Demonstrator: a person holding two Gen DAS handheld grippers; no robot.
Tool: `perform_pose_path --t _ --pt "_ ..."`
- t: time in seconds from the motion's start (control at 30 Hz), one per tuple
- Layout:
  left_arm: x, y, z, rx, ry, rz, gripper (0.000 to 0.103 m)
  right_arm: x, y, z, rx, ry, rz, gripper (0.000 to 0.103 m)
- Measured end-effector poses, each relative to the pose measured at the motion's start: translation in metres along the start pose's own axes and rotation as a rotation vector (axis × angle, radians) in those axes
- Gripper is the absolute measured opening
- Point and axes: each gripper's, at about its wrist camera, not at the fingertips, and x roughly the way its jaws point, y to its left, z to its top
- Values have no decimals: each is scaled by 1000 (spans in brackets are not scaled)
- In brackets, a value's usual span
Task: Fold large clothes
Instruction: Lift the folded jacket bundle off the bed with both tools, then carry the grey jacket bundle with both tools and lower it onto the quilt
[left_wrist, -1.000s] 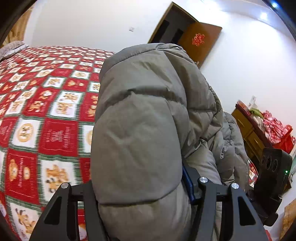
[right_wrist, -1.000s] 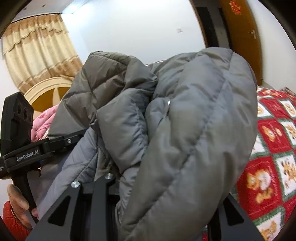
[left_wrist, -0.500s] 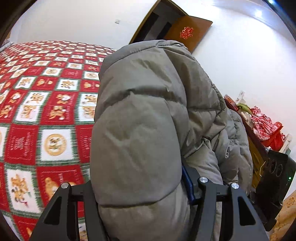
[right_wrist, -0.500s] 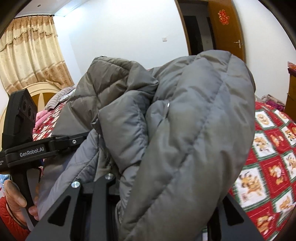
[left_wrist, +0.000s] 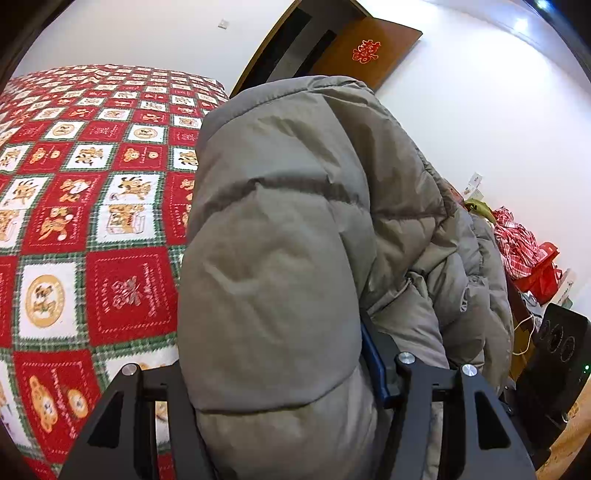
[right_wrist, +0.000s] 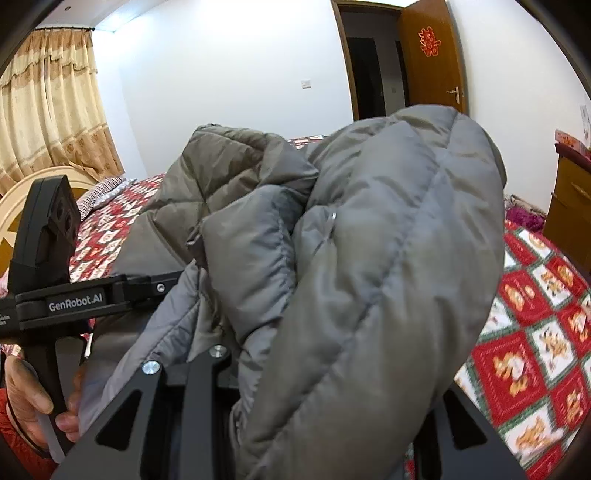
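Note:
A bulky grey puffer jacket (left_wrist: 280, 258) hangs bunched above the red patterned bedspread (left_wrist: 92, 221). My left gripper (left_wrist: 269, 373) is shut on a thick padded fold of it. The fold bulges up between the fingers, and a blue pad (left_wrist: 373, 362) presses its right side. In the right wrist view the same jacket (right_wrist: 388, 258) fills the middle, and my right gripper (right_wrist: 325, 391) is shut on another fat fold. Both sets of fingertips are buried in fabric. A hand (right_wrist: 26, 391) grips the left gripper's black handle (right_wrist: 40, 306) at the left edge.
The bed (right_wrist: 535, 332) spreads below and to the right, with a headboard (right_wrist: 14, 199) and curtains (right_wrist: 44, 110) at the left. An open wooden door (right_wrist: 432, 59) stands behind. A wooden cabinet (right_wrist: 569, 206) with red bags (left_wrist: 528, 254) on top lines the right wall.
Both views have swung across the room: the door has come further into view and the bedspread has slid in both frames. The jacket stays bunched the same way in both grips.

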Motion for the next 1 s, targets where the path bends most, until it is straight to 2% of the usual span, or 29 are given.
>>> perform_pose_path --t 0.1,0.17,0.5,0.6,0.77,0.93,1.0 --pt "13 1 11 -20 9 -3 59 8 14 8 -24 4 -19 35" --pt "24 4 18 -45 26 2 59 17 10 10 -34 18 -28 35" --pt "74 27 30 -106 96 88 59 78 19 19 -29 112 -9 35" --pt "79 35 33 -128 99 110 59 97 21 27 -2 137 29 35" --pt "85 36 44 -114 90 172 59 135 0 34 95 168 113 35" --pt "96 32 48 -90 99 220 59 159 -26 28 250 211 227 39" --pt "104 28 47 -53 90 263 63 167 -39 29 331 236 281 39"
